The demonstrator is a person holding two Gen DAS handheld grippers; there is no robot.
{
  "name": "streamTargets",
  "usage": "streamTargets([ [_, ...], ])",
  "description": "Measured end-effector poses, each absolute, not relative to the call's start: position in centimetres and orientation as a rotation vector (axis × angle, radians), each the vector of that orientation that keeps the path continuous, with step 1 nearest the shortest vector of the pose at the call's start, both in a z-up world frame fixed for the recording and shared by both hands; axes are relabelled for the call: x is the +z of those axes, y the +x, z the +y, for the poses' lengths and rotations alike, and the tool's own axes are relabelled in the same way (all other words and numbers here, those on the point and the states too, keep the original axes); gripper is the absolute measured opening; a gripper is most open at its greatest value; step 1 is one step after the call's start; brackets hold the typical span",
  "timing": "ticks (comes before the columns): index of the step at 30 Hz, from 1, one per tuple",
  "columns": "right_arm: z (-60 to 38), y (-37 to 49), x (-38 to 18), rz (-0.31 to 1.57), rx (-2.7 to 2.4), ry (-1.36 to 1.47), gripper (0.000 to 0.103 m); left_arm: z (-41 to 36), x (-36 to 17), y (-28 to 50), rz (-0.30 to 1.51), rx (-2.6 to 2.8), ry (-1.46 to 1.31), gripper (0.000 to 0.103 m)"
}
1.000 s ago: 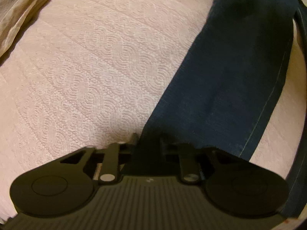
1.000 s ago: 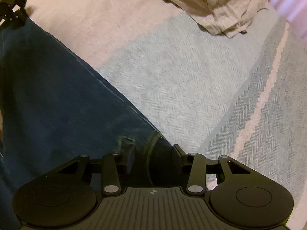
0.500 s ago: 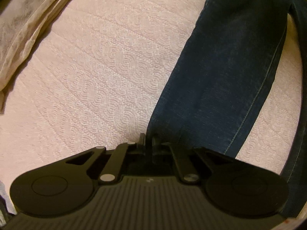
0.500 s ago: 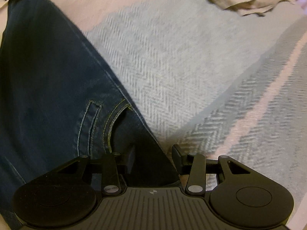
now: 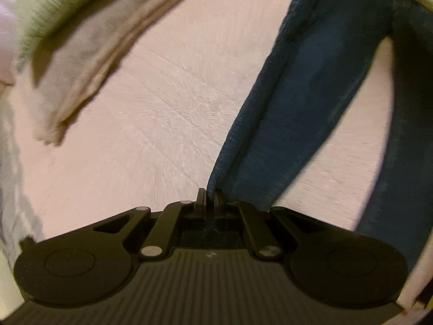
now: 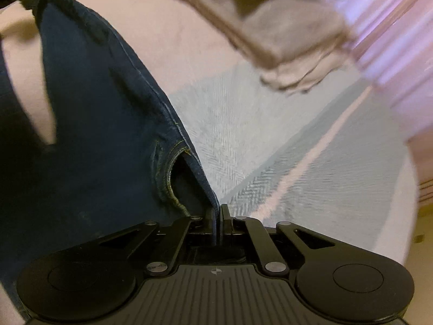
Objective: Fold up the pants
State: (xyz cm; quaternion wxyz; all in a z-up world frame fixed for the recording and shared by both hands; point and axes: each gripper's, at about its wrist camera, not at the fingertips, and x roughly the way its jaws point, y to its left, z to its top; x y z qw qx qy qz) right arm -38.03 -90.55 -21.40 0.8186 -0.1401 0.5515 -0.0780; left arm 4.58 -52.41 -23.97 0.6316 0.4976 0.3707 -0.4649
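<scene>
Dark blue jeans (image 5: 305, 103) hang lifted off a pale pink quilted bed cover (image 5: 151, 124). In the left wrist view one leg stretches up and away from my left gripper (image 5: 209, 196), which is shut on its edge. A second strip of denim (image 5: 400, 162) runs down the right side. In the right wrist view my right gripper (image 6: 217, 212) is shut on the jeans (image 6: 102, 124) at the waist, beside a front pocket opening (image 6: 173, 178) with yellow stitching. Both views are blurred by motion.
A pile of beige and green folded cloth (image 5: 89, 27) lies at the back left of the bed; the same pile of cloth (image 6: 284, 24) shows at top right in the right wrist view. A grey-blue herringbone blanket (image 6: 284, 162) with a pale stripe covers the bed's right side.
Both grippers went from open around the denim to shut on it, the left first. Both have since risen, lifting the jeans off the bed, and the cloth pile has come into the left view.
</scene>
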Motion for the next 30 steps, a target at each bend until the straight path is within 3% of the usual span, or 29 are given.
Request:
streamTargets([
  [7, -77.4, -49.9, -18.6, 1.060, -0.296, -0.336, 0.000, -43.7, -18.2, -8.6, 0.792, -1.019, 1.090, 0.002],
  [13, -71.2, -53.4, -27.8, 1.178, -0.306, -0.289, 0.000, -39.1, -25.2, -16.9, 0.901, -1.028, 1.091, 0.002],
  [19, -68.5, -53.5, -30.4, 1.216, -0.341, -0.373, 0.000, -37.6, -30.3, -20.0, 0.902, -1.034, 1.110, 0.002],
  [27, -67.2, -55.8, -27.6, 1.157, -0.385, -0.405, 0.000, -37.1, -28.8, -20.7, 0.808, -0.965, 1.108, 0.002],
  [30, -66.3, -56.9, -29.8, 1.179, -0.330, -0.392, 0.000, -37.1, -29.2, -20.7, 0.810, -0.925, 1.136, 0.002],
])
